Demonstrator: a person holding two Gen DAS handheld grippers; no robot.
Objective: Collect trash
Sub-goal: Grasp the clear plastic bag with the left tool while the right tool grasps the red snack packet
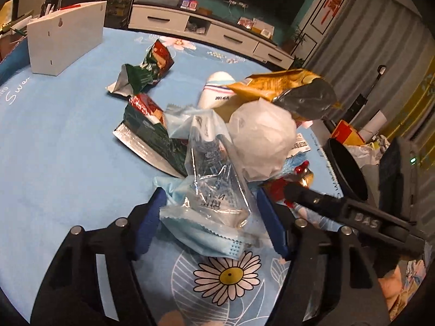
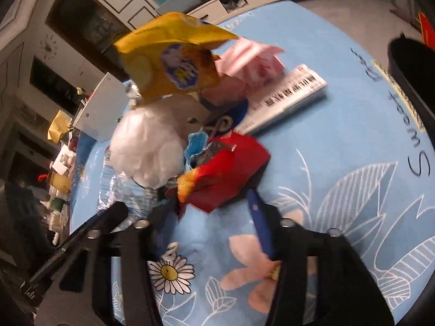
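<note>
A heap of trash lies on the blue flowered tablecloth (image 1: 54,141). My left gripper (image 1: 209,217) is open, its blue pads on either side of a clear plastic wrapper (image 1: 214,179) and a blue face mask (image 1: 206,239). Behind them are a white plastic ball (image 1: 261,138), a yellow chip bag (image 1: 288,87), two green snack bags (image 1: 146,70) and a white bottle (image 1: 217,87). My right gripper (image 2: 217,217) is open around a red snack packet (image 2: 223,171); it also shows in the left wrist view (image 1: 299,193). Beyond lie the yellow bag (image 2: 174,57), pink paper (image 2: 250,62) and a white printed box (image 2: 285,97).
A black trash bin (image 1: 345,168) stands at the table's right edge, also in the right wrist view (image 2: 410,81). A white cardboard box (image 1: 62,38) stands at the far left of the table. A white TV cabinet (image 1: 206,30) is beyond the table.
</note>
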